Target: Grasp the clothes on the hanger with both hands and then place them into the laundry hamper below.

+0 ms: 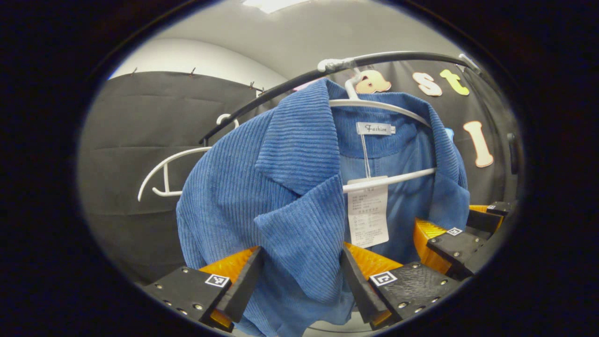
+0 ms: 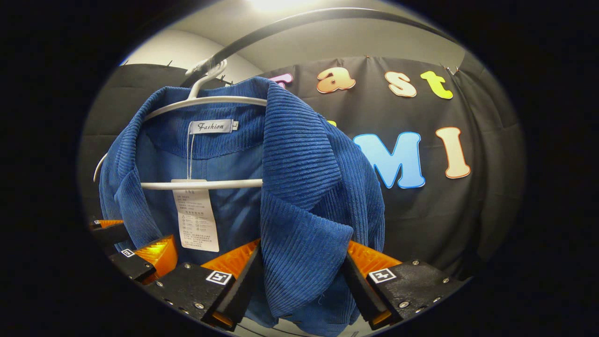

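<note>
Jacket between each gripper's fingers

The jacket hangs on the hanger, and the hanger's hook sits over the rail above it. The hanger's lower bar crosses inside the jacket's open front, below the collar label. A paper tag hangs from that label on a thread, in front of the bar. In the left gripper view, the left gripper has one lapel of the jacket between its two fingers; the right gripper is at the jacket's other front edge. A second hanger hangs on the rail beside the jacket, with the booth wall behind.

In the right gripper view, the right gripper has the jacket's other lapel between its fingers, and the left gripper lies below the tag.
</note>
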{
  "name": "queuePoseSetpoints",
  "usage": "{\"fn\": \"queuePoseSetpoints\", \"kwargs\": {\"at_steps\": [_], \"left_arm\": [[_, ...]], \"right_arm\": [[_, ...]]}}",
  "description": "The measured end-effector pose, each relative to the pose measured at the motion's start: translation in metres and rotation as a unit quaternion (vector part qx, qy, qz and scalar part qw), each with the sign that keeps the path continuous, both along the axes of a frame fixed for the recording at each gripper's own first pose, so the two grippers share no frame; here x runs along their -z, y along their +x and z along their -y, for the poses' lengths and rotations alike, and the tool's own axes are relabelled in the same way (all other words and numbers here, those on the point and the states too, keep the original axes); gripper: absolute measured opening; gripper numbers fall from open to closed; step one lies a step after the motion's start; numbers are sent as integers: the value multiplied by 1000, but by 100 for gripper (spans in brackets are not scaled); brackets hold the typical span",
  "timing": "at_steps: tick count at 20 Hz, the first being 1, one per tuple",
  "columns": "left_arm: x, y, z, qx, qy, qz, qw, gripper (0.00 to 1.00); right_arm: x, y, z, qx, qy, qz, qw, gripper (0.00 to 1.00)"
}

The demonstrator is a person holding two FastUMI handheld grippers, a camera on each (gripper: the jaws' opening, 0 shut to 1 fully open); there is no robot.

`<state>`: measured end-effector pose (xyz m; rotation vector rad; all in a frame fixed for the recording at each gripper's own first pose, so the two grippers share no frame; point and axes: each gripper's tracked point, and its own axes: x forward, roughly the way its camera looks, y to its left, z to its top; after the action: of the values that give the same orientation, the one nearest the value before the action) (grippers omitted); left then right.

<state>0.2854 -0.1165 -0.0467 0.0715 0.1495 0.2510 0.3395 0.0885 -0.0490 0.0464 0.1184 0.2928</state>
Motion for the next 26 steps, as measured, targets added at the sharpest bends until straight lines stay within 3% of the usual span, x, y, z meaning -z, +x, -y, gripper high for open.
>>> {"fn": "queuePoseSetpoints", "kwargs": {"at_steps": [1,3,6,7,8,13,19,26], "left_arm": [[1,-2,-2,-4,-1,-2,1000,83],[-3,-4,-10,-13,7,1,1000,64],[-4,-2,-11,-8,6,-1,1000,40],[-5,-2,-13,-8,7,-1,1000,34],[-4,-4,-12,6,6,-3,1000,29],[-21,-27,-13,15,43,21,999,1],[-57,-60,-26,18,38,60,997,1],[-116,-89,-79,-11,32,105,994,1]], "right_arm": [[2,1,-1,2,-1,-2,1000,88],[2,-1,-3,-2,-2,-3,1000,71],[-1,1,1,-6,-23,4,1000,33],[-4,1,8,5,-20,4,1000,27],[-4,3,4,-2,-4,0,1000,8],[-24,-9,20,12,-8,36,999,3],[-64,-34,42,27,-32,101,994,3],[-121,-49,85,71,-36,178,981,3]]}}
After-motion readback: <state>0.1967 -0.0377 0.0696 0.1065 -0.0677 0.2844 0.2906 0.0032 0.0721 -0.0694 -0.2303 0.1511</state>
